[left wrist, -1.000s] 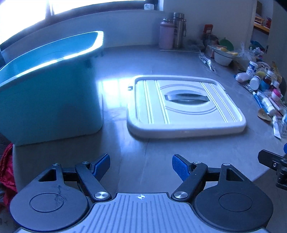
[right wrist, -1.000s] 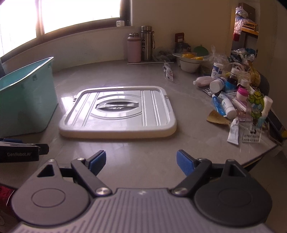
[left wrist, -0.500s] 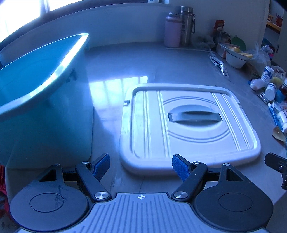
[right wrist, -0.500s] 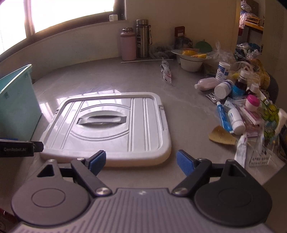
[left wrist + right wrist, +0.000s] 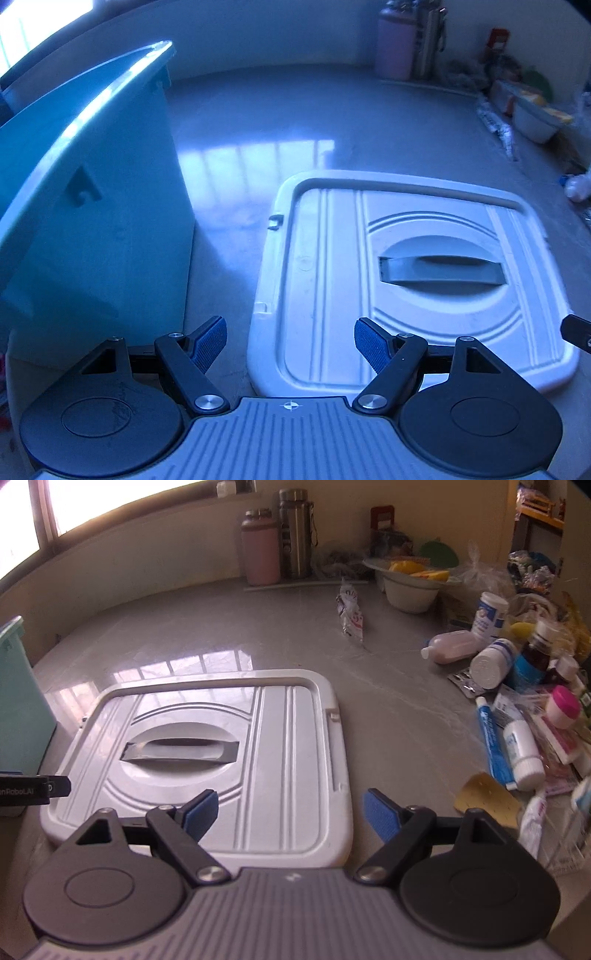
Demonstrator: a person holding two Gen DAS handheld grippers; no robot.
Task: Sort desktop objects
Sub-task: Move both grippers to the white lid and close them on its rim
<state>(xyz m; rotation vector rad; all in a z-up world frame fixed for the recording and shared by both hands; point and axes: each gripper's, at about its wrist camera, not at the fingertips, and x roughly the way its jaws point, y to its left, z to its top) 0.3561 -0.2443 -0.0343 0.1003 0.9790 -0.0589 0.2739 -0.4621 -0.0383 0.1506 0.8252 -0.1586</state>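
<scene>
A white bin lid with a grey recessed handle lies flat on the grey countertop; it also shows in the right wrist view. A teal bin stands to its left. My left gripper is open and empty above the lid's near left corner. My right gripper is open and empty above the lid's near right edge. A pile of small items lies at the right: a blue tube, white bottles, a pink-capped jar.
A pink flask and a steel flask stand by the back wall. A white bowl with yellow contents and a snack wrapper lie at the back right. The counter edge is near on the right.
Both grippers have moved forward over the counter until they are above the lid's near edge. Both stay open and empty.
</scene>
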